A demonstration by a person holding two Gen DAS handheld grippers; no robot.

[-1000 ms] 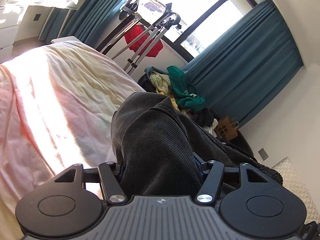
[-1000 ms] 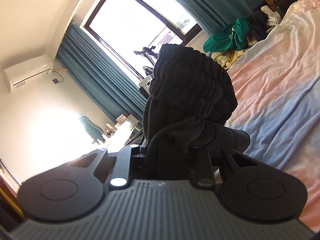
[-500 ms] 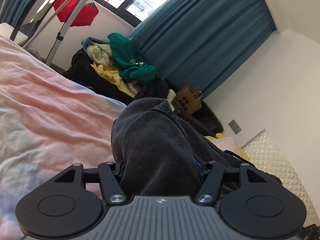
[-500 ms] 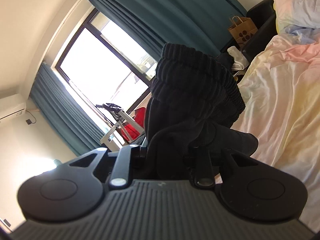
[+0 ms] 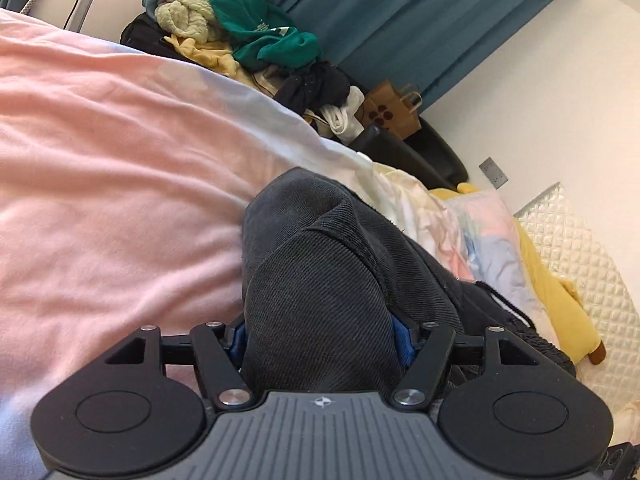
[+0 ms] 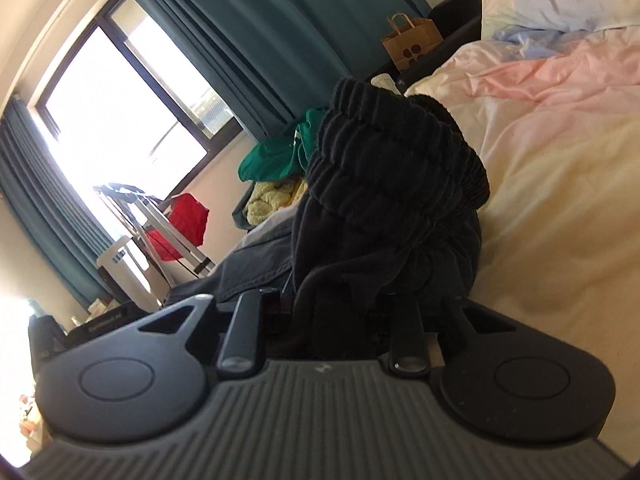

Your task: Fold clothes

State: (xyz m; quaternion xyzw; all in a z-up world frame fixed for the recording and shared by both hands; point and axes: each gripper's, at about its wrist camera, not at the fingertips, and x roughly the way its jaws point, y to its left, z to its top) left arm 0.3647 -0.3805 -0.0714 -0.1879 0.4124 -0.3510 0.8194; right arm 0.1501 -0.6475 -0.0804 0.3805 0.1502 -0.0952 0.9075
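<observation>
A dark grey corduroy garment [image 5: 320, 272] is bunched between the fingers of my left gripper [image 5: 320, 332], which is shut on it, just above the pink bedspread [image 5: 100, 168]. Its fabric hides the fingertips. In the right wrist view the same garment's ribbed elastic end [image 6: 392, 176] is bunched in my right gripper [image 6: 352, 308], which is shut on it. The rest of the garment [image 6: 256, 260] trails left over the bed [image 6: 560, 168].
A pile of clothes [image 5: 248, 36], green, yellow and black, lies beyond the bed's far edge under teal curtains [image 5: 420, 20]. A brown paper bag [image 5: 394, 114] stands beside it. Pillows [image 5: 488, 240] and a quilted headboard [image 5: 580, 272] are at right. A drying rack with a red item [image 6: 180, 224] stands by the window.
Both grippers have swung down toward the bed with the garment still held. The left view turned from the window toward the pillows; the right view now shows the bedspread close beneath.
</observation>
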